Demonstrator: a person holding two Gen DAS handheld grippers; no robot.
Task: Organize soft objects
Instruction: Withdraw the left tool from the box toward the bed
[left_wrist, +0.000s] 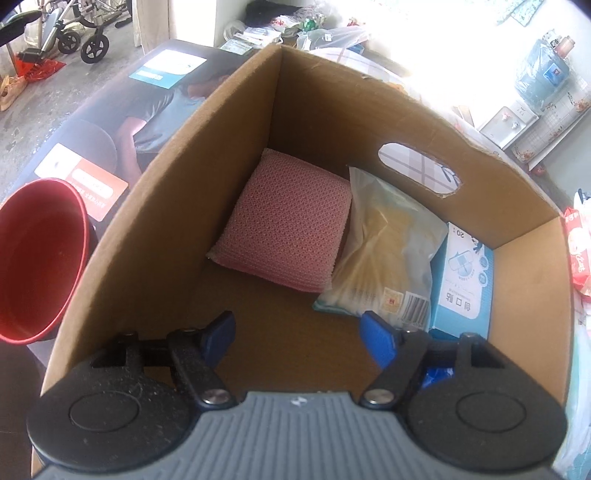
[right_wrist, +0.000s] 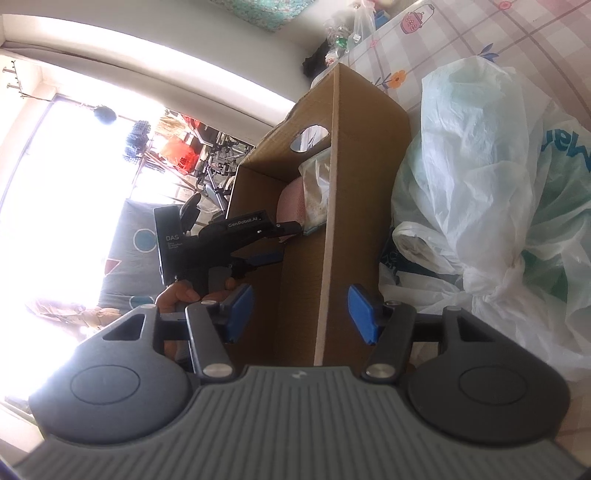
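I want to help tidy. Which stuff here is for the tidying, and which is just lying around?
For the job: cardboard box, pink mesh sponge, clear packet, blue plaster box.

Just lying around: red bucket, white plastic bags, wheelchair.

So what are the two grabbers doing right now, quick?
Left gripper: jaws open, empty, over the cardboard box.
Right gripper: jaws open, straddling the box wall, not pinching it.

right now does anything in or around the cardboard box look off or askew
The clear packet leans tilted against the pink mesh pad instead of lying flat, its lower edge overlapping the blue box. The cardboard box has a ragged top edge by its handle cutout. Nothing looks spilled.
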